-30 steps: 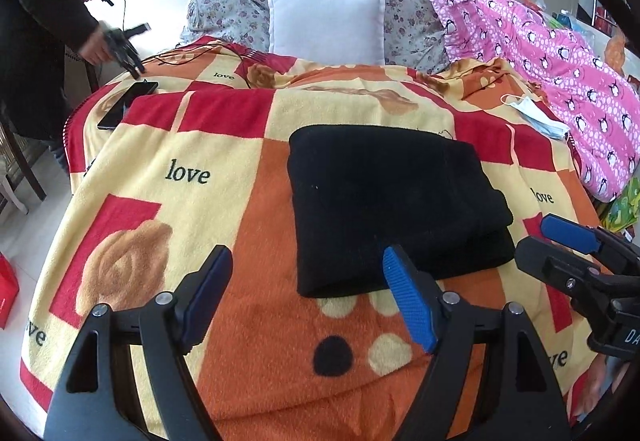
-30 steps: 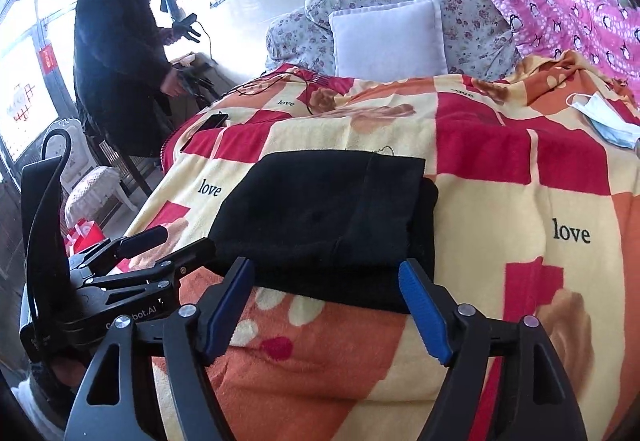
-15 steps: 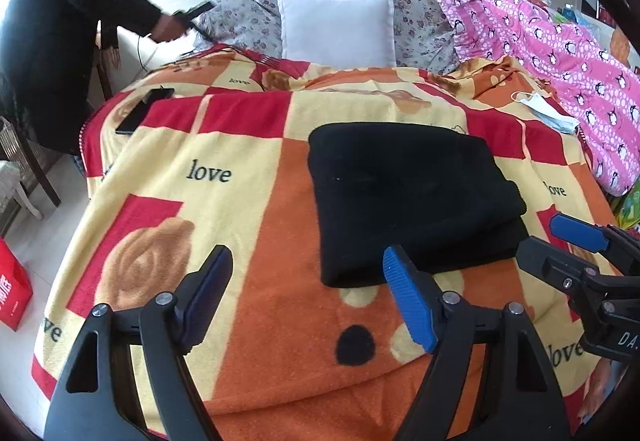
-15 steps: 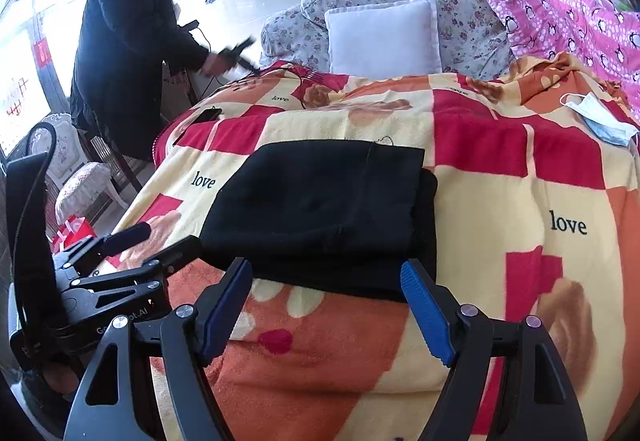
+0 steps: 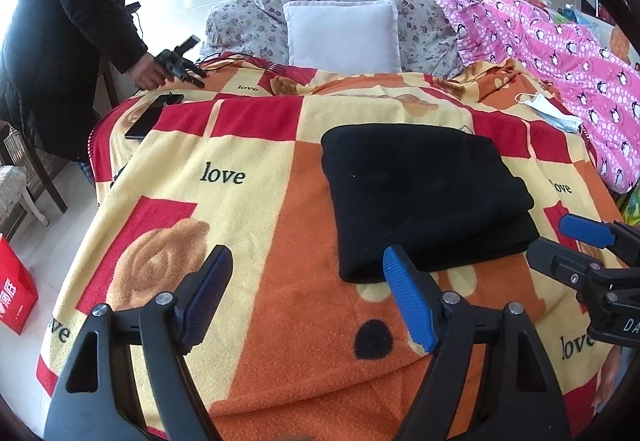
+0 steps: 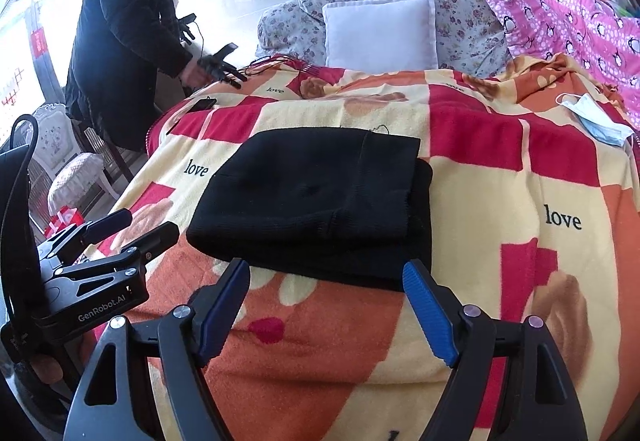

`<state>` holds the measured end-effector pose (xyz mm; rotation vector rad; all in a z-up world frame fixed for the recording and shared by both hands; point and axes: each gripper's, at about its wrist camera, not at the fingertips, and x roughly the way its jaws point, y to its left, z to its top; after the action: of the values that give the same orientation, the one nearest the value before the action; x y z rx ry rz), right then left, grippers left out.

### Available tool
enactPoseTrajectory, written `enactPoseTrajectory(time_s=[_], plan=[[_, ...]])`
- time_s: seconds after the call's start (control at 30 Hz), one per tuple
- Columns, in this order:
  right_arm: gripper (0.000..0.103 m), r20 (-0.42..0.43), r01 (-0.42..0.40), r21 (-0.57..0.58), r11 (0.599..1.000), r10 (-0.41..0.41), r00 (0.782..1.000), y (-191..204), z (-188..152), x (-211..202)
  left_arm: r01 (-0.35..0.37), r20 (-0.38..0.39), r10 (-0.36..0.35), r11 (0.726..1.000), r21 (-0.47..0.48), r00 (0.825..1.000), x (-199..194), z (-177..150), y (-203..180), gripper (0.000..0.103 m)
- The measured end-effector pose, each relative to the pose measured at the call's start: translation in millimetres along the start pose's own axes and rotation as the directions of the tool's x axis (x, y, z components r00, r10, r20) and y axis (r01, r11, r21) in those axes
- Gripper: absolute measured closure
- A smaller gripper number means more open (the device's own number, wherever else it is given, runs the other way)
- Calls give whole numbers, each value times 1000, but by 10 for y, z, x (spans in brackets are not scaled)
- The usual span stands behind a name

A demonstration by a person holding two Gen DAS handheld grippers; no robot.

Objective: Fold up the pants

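The black pants (image 5: 424,197) lie folded into a thick rectangle on the patterned blanket (image 5: 240,201); they also show in the right wrist view (image 6: 320,201). My left gripper (image 5: 308,281) is open and empty, held back above the blanket's near part, left of the pants' near corner. My right gripper (image 6: 326,293) is open and empty, just short of the pants' near edge. The right gripper also shows at the right edge of the left wrist view (image 5: 576,249), and the left gripper shows at the left of the right wrist view (image 6: 132,233).
A person in a black coat (image 6: 124,41) stands at the bed's far left with a black device (image 5: 176,65). A phone (image 5: 146,119) lies on the blanket there. A white pillow (image 5: 344,37), pink penguin quilt (image 5: 560,53) and face mask (image 5: 548,113) are at the back and right. A red bag (image 5: 14,293) stands on the floor.
Both grippers have drawn back from the folded pants, still open. The person at the far left has leaned in and brought the device over the bed.
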<state>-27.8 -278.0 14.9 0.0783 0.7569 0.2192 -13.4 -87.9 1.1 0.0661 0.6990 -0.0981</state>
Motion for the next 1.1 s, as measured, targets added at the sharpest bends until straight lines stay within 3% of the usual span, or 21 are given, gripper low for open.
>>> enactPoseTrajectory(time_s=[0.63, 1.1], plan=[[21, -49, 10, 0, 1000, -10, 999, -20, -67, 110, 28, -23, -27, 999, 45, 999, 65, -40, -124, 25], [21, -72, 31, 68, 997, -26, 997, -59, -7, 241, 197, -112, -183, 971, 133, 977, 237, 93, -9, 25]])
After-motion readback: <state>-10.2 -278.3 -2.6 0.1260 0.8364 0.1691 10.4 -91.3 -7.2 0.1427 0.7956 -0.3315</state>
